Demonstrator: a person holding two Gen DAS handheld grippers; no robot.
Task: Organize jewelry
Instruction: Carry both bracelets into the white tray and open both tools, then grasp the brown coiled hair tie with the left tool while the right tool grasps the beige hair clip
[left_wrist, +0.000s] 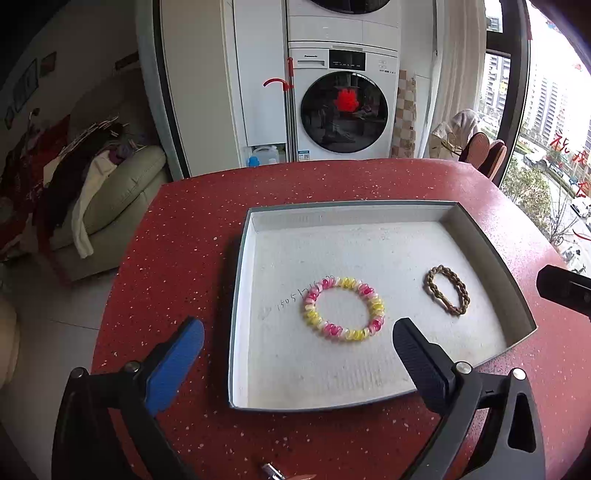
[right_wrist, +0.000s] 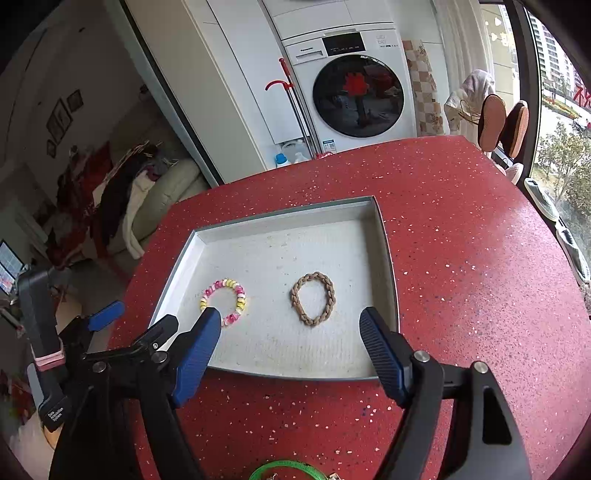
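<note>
Left wrist view shows the left gripper (left_wrist: 297, 339) with jaws spread wide and holding nothing, above the near-left part of a shallow grey tray (left_wrist: 242, 258) on the red speckled table (left_wrist: 166, 236). Inside the tray lie a pink-and-yellow coil bracelet (left_wrist: 344, 308) and, well apart to its right, a brown braided bracelet (left_wrist: 446, 290). Only this view shows faint handwriting on the tray floor beside the coil bracelet; it also catches a dark edge of the right tool at far right.

Right wrist view shows the right gripper (right_wrist: 291, 325), jaws likewise spread and empty, over the tray's near edge, with the left gripper (right_wrist: 142, 319) visible at lower left. Only this view shows a green ring-shaped item (right_wrist: 284, 468) at the bottom edge, partly cut off.

The coil bracelet lies flat, roughly circular, with no clear long axis. The braided bracelet lies flat as an oval, its long axis running from near to far across the tray.
</note>
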